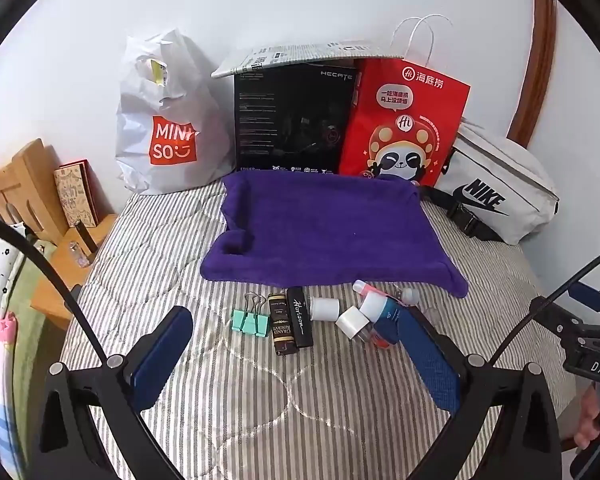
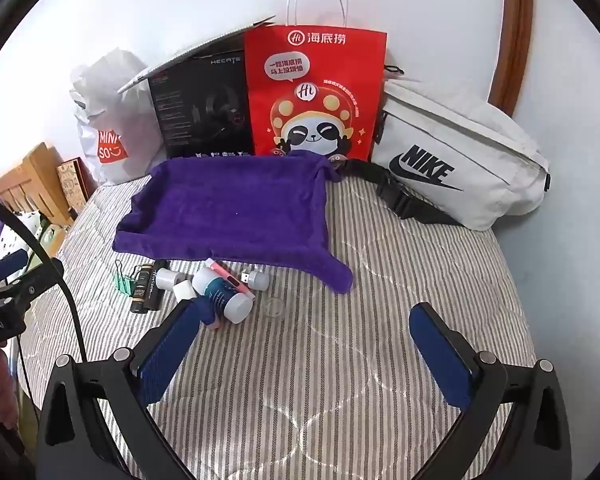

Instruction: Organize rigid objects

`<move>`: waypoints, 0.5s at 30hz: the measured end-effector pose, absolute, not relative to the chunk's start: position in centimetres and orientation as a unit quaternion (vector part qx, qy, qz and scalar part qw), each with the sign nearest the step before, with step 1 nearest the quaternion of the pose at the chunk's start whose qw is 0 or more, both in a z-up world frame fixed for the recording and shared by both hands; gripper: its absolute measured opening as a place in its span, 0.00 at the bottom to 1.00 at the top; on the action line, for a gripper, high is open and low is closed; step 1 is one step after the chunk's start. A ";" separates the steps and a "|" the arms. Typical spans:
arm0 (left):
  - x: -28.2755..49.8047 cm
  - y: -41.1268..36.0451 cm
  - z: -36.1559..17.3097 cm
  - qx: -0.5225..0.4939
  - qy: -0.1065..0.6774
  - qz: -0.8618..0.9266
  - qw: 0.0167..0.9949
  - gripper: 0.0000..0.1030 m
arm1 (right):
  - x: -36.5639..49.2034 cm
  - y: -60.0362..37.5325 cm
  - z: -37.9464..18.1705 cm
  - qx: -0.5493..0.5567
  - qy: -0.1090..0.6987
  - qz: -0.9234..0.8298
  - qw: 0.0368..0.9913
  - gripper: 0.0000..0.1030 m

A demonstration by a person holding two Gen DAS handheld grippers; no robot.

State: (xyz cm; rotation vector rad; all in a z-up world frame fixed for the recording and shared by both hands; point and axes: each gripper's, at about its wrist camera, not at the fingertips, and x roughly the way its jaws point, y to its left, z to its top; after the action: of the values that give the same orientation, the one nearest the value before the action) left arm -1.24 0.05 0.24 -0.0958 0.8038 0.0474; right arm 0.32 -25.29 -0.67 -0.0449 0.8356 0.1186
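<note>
Striped grey-and-white quilted bed (image 1: 260,392) below both tools, against a white wall (image 1: 300,0). Lined up along that wall, far ahead of the tools: white Miniso bag (image 1: 168,120), black Hecate box (image 1: 292,120), red paper bag (image 1: 404,120) with a panda print, white Nike waist bag (image 1: 496,196). Wooden headboard (image 1: 16,184) off to the left side.

Purple towel (image 1: 324,228) spread flat on the bed, beyond the tools and in front of the boxes and bags.

Left tool (image 1: 296,344) spread wide, nothing between its blue pads, angled down toward the bed. Just ahead of it, in a loose row along the towel's near edge: mint binder clip (image 1: 250,320) with wire handles pointing toward the towel; brown Grand Reserve tube (image 1: 282,328) and black Horizon tube (image 1: 302,318) lying side by side, touching, long axes running away from the tool toward the towel; white roll (image 1: 324,308) lying on its side; small white cube (image 1: 352,320); white-and-blue bottle (image 1: 380,308) lying on its side, partly behind the tool's right finger; pink marker (image 1: 370,292) behind it.

Right tool (image 2: 308,344) likewise wide and empty, tilted down. Same cluster ahead and to its left; bottle's white cap end nearest its left finger. White USB stick (image 2: 256,279) ahead, plug pointing left. Small clear round item (image 2: 275,306) just ahead; kind unclear.
</note>
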 end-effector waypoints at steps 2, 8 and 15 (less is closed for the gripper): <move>-1.4 0.0 0.2 -0.043 0.391 0.024 0.919 1.00 | 0.3 -25.3 -0.6 -0.021 0.407 0.059 0.911 1.00; -1.7 -0.1 0.2 -0.035 0.391 0.027 0.919 1.00 | 0.0 -25.3 -0.4 -0.020 0.406 0.061 0.912 1.00; -1.8 0.0 0.4 -0.031 0.392 0.030 0.919 1.00 | -0.5 -25.3 -0.3 -0.018 0.403 0.064 0.913 1.00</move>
State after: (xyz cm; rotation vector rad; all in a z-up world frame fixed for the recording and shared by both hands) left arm -1.83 -0.04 0.37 -0.0631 0.8063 0.0619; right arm -0.46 -25.26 -0.30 -0.0363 0.8312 0.1309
